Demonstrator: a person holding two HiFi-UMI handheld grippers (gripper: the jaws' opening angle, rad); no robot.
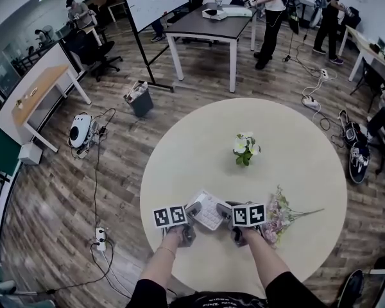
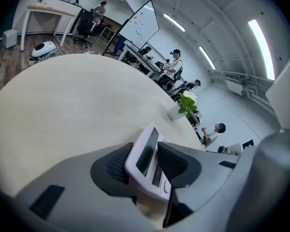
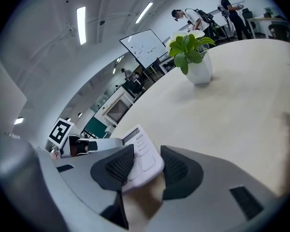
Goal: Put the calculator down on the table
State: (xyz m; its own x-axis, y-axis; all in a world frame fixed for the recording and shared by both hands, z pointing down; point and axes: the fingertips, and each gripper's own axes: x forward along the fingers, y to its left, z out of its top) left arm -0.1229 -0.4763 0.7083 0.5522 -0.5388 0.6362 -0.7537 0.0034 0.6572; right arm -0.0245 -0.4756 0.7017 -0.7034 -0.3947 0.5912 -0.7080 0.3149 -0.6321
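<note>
A white calculator [image 1: 208,212] hangs tilted just above the near part of the round beige table [image 1: 295,165], gripped at both ends. My left gripper [image 1: 194,209] is shut on its left end; in the left gripper view the calculator [image 2: 144,161] stands on edge between the dark pads [image 2: 117,167], display side facing right. My right gripper [image 1: 223,209] is shut on the right end; in the right gripper view the keypad corner [image 3: 141,159] sits between the pads [image 3: 176,169]. Whether the calculator's underside touches the table is hidden.
A small potted plant [image 1: 245,149] stands mid-table, beyond the calculator. A bunch of pale pink flowers [image 1: 283,212] lies just right of my right gripper. The table's near edge is close behind my hands. Desks, a whiteboard and people stand far off.
</note>
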